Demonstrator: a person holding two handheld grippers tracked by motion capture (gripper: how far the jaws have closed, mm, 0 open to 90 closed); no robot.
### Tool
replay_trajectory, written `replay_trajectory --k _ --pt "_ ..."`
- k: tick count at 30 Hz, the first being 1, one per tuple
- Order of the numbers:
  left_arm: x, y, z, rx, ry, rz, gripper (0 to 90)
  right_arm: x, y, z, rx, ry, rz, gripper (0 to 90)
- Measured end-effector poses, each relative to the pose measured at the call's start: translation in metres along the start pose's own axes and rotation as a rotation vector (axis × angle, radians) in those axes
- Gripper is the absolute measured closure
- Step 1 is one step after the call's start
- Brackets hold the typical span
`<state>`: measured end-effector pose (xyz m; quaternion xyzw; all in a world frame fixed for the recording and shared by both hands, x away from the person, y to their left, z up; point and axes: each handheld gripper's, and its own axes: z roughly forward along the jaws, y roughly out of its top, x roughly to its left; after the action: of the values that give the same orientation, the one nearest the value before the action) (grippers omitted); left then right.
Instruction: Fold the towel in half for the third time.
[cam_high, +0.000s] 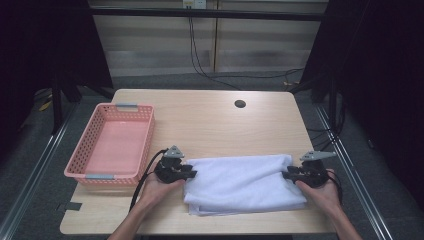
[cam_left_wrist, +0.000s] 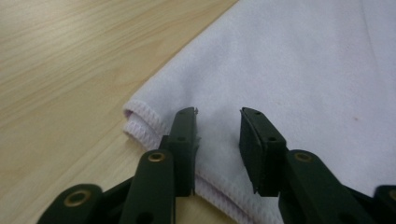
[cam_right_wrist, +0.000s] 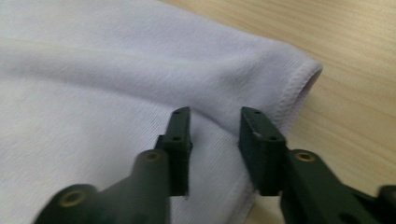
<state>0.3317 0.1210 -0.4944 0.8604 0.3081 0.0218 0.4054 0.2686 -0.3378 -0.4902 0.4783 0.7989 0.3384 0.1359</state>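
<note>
Here, towel (cam_high: 243, 182) lay long axis along the counter's (cam_high: 210, 120) near edge; my left tool (cam_high: 191, 174) and right tool (cam_high: 286, 174) sat at opposite ends, jaws parted over cloth, gripping nothing.

A white towel (cam_high: 242, 181) lies folded in layers near the table's front edge, flat, its stitched hems stacked at both short ends, right of the pink basket.

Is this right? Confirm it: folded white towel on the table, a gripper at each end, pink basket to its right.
One thing is wrong: the pink basket sits left of the white towel, as the high view shows. The left gripper and right gripper are at its ends.
</note>
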Motion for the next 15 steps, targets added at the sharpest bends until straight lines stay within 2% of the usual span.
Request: replay_trajectory --k 3,5,7,9,10,11,13,15 --pt "0.004 0.003 -0.006 -0.038 0.025 -0.036 58.0 0.016 -0.003 -0.013 -0.018 0.015 -0.024 58.4" --pt "0.010 0.007 -0.007 -0.036 0.031 -0.056 55.2 0.035 -0.002 -0.022 -0.024 0.023 -0.072 59.3" --pt "0.015 0.011 -0.008 -0.053 0.030 -0.062 54.1 0.055 0.000 -0.025 -0.047 0.085 -0.103 59.2" --pt "0.020 0.015 -0.007 -0.067 0.031 -0.089 52.8 0.074 0.004 -0.021 -0.052 0.142 -0.128 58.9" --pt "0.022 0.016 -0.006 -0.071 0.046 -0.094 51.5 0.083 0.007 -0.018 -0.054 0.183 -0.133 58.3" --pt "0.023 0.015 -0.006 -0.077 0.061 -0.107 51.0 0.092 0.010 -0.014 -0.048 0.198 -0.145 57.3" --pt "0.025 0.012 -0.005 -0.089 0.028 -0.130 47.7 0.112 0.019 -0.005 -0.046 0.242 -0.183 55.7" --pt "0.024 0.010 -0.005 -0.075 0.036 -0.130 45.8 0.133 0.028 0.005 -0.053 0.308 -0.214 54.3"
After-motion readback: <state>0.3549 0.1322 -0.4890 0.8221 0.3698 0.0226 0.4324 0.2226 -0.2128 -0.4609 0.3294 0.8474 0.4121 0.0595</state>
